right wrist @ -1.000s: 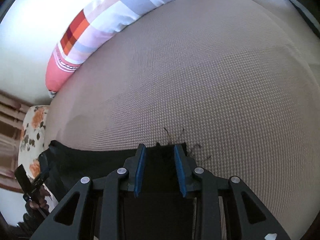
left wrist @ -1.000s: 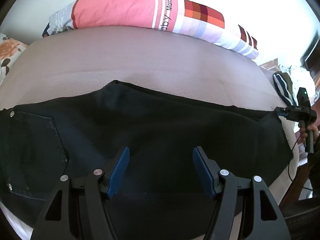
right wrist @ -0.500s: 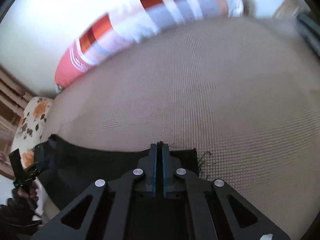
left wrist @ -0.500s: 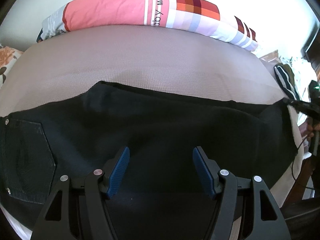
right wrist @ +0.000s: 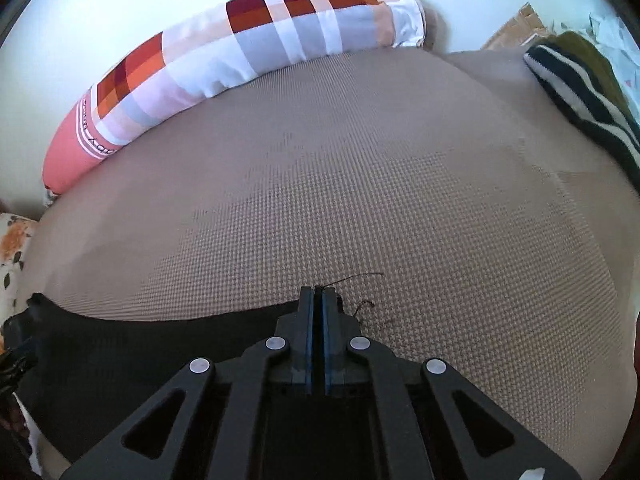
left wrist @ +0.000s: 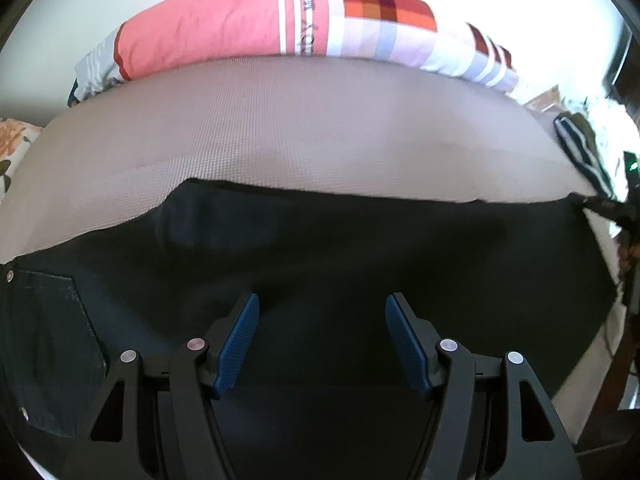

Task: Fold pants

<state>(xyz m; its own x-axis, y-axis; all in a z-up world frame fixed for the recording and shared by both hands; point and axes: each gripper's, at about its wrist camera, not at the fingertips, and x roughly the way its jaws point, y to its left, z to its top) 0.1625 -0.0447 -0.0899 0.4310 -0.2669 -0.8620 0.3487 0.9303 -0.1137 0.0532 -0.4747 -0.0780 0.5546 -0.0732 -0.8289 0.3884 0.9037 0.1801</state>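
Black pants (left wrist: 360, 248) lie spread across the taupe bed (left wrist: 300, 128), with a back pocket (left wrist: 48, 340) at the left. My left gripper (left wrist: 322, 300) hovers open over the middle of the pants, nothing between its blue pads (left wrist: 240, 344). In the right wrist view, my right gripper (right wrist: 319, 292) is shut on the frayed hem corner of the pants (right wrist: 160, 344). Loose threads (right wrist: 364, 308) trail from that corner. In the left wrist view the same corner (left wrist: 596, 204) is drawn out to a point at the far right.
A long pink and patchwork pillow (left wrist: 280, 28) lies along the far edge of the bed by the wall. A dark striped garment (right wrist: 580, 88) sits at the right side. Floral fabric (right wrist: 12, 240) shows at the left. Bare bed surface stretches beyond the pants.
My right gripper's jaws closed on the hem corner, and its view tipped up towards the pillow. The corner now stretches out to the right. My left gripper shifted slightly over the pants, still open.
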